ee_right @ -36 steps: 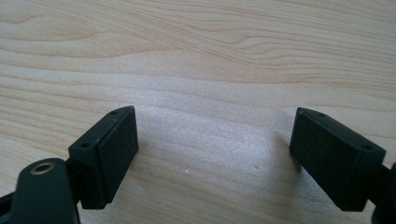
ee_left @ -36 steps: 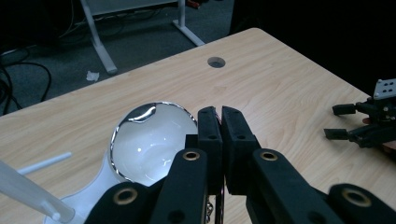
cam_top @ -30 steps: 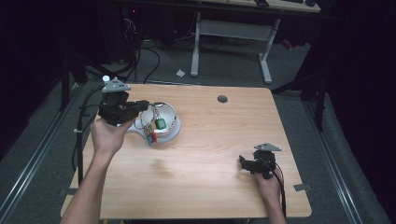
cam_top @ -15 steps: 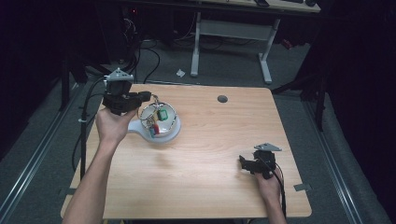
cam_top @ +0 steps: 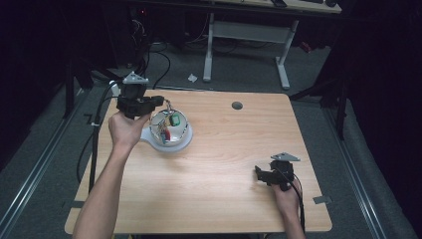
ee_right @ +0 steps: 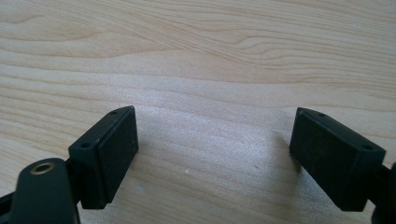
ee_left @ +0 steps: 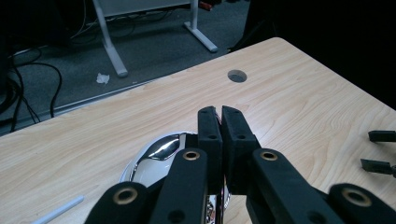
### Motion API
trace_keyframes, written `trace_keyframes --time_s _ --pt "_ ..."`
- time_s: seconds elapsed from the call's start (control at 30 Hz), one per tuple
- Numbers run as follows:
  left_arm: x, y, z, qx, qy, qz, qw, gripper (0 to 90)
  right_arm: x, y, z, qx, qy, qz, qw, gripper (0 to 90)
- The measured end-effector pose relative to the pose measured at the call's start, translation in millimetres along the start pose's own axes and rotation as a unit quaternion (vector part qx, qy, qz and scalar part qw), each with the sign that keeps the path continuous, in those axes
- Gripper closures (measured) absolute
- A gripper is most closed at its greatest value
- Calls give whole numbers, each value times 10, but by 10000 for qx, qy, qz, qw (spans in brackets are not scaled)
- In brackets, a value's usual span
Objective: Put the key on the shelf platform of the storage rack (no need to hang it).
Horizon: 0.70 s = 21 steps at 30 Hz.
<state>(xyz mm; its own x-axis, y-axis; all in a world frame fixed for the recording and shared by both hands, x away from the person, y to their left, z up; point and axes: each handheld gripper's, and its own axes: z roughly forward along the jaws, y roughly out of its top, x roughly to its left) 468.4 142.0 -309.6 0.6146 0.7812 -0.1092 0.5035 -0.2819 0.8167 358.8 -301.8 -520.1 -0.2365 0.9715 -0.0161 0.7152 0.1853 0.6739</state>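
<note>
A shiny metal bowl (cam_top: 170, 130) sits on a white base (cam_top: 149, 137) at the table's far left. Small green and red items lie inside it. My left gripper (cam_top: 158, 101) hangs above the bowl's far-left rim, held in a hand. In the left gripper view the left gripper (ee_left: 218, 112) has its jaws pressed together with nothing visible between them, and the bowl (ee_left: 161, 149) gleams just below. My right gripper (cam_top: 260, 173) rests low near the front right of the table. In the right gripper view the right gripper (ee_right: 215, 135) stands wide open over bare wood.
A round cable hole (cam_top: 237, 105) is set in the tabletop (cam_top: 224, 164) near its far edge. A thin white rod (ee_left: 58, 211) lies by the bowl. Beyond the table stand desk legs (cam_top: 281, 59) and loose floor cables (cam_top: 149, 55).
My left gripper has lifted and drawn back from the bowl toward the table's far-left edge. The bowl and the right gripper have stayed put.
</note>
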Motion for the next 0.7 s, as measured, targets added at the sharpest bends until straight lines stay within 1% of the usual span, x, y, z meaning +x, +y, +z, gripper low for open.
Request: trace_keyframes --time_s 0.17,0.3,0.4,0.53,0.6,0.7 --pt "25 -5 82 54 8 -27 10000 874 0 0 0 -1 1 1 10000 155" --pt "41 4 133 46 -16 -61 10000 874 0 0 0 -1 1 -1 10000 156" --pt "47 33 129 -1 -22 -77 10000 874 0 0 0 -1 1 0 10000 155" --pt "30 90 88 -42 -8 -15 10000 874 0 0 0 -1 2 -2 10000 156" --pt "25 113 67 -95 -14 -19 10000 874 0 0 0 -1 1 -1 10000 155" --pt "24 114 78 -46 9 10 10000 874 0 0 0 -1 2 1 10000 155"
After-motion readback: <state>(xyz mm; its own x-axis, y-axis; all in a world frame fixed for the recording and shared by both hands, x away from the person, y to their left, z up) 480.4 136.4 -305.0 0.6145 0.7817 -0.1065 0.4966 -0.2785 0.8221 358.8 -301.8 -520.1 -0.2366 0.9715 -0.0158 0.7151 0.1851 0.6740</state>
